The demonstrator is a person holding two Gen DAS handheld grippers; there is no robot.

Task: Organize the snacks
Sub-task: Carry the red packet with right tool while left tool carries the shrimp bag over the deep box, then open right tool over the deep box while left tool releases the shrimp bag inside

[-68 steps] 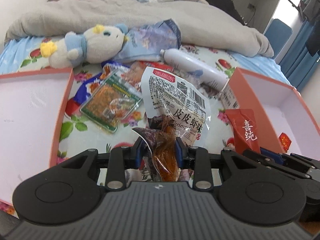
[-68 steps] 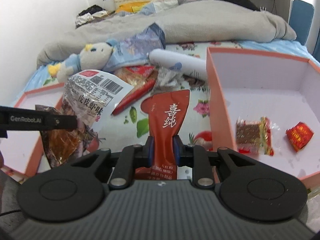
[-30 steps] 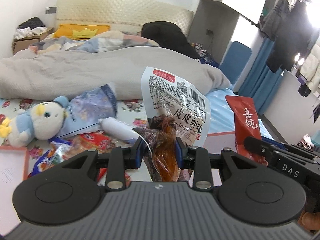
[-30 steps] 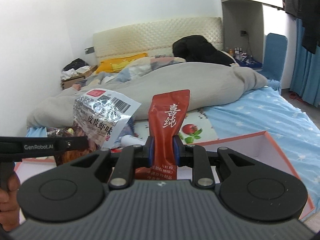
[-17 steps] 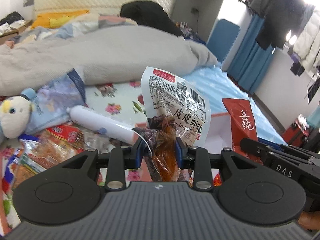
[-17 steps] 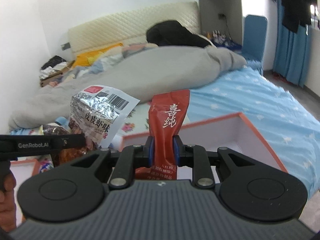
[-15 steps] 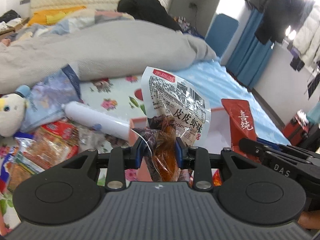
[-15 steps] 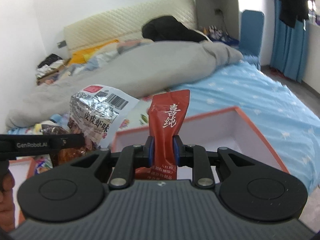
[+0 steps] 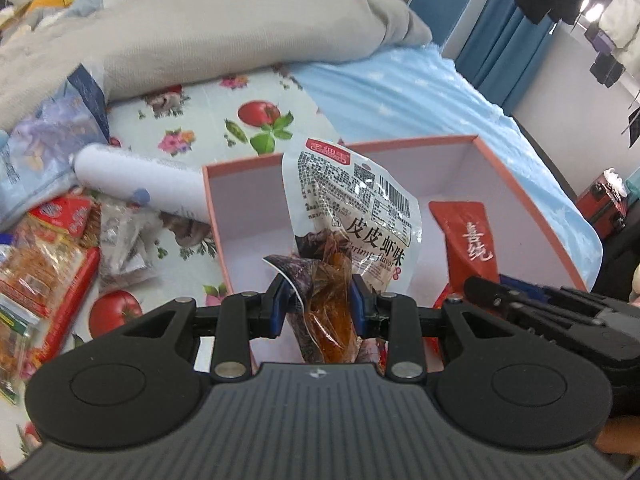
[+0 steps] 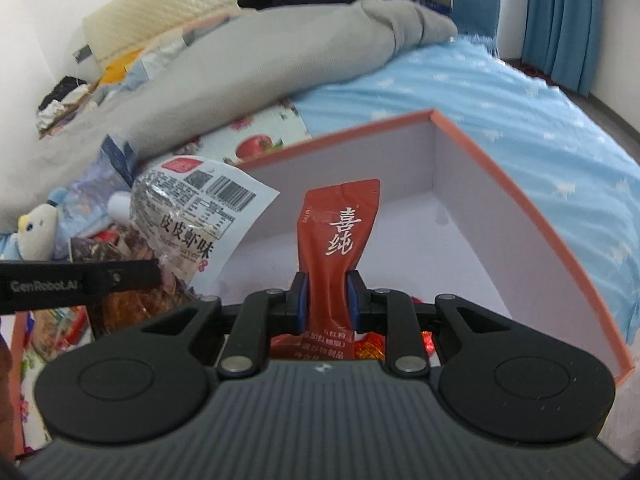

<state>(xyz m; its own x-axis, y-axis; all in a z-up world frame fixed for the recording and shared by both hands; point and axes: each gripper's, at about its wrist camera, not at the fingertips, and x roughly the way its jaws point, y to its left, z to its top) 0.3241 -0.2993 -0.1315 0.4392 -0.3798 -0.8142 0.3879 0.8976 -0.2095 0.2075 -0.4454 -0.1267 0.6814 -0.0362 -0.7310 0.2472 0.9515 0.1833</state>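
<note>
My left gripper (image 9: 318, 306) is shut on a clear-and-white shrimp-flavour snack bag (image 9: 356, 208) and holds it upright over the orange-rimmed white box (image 9: 240, 208). My right gripper (image 10: 327, 300) is shut on a red snack pouch (image 10: 338, 232) with white characters, upright over the same box (image 10: 500, 184). The pouch (image 9: 466, 232) shows at the right of the left wrist view, and the shrimp bag (image 10: 192, 216) at the left of the right wrist view. Small red wrappers (image 10: 426, 338) lie in the box, mostly hidden by the right gripper.
On the floral bedsheet left of the box lie a white tube (image 9: 136, 180), a heap of snack packets (image 9: 48, 248) and a bluish bag (image 9: 44, 132). A plush toy (image 10: 38, 228) sits at far left. A grey duvet (image 9: 200, 40) lies behind.
Both grippers have swung right and tilted down with their snacks, from the raised view of the room to just over the orange-rimmed box. Both grips are unchanged.
</note>
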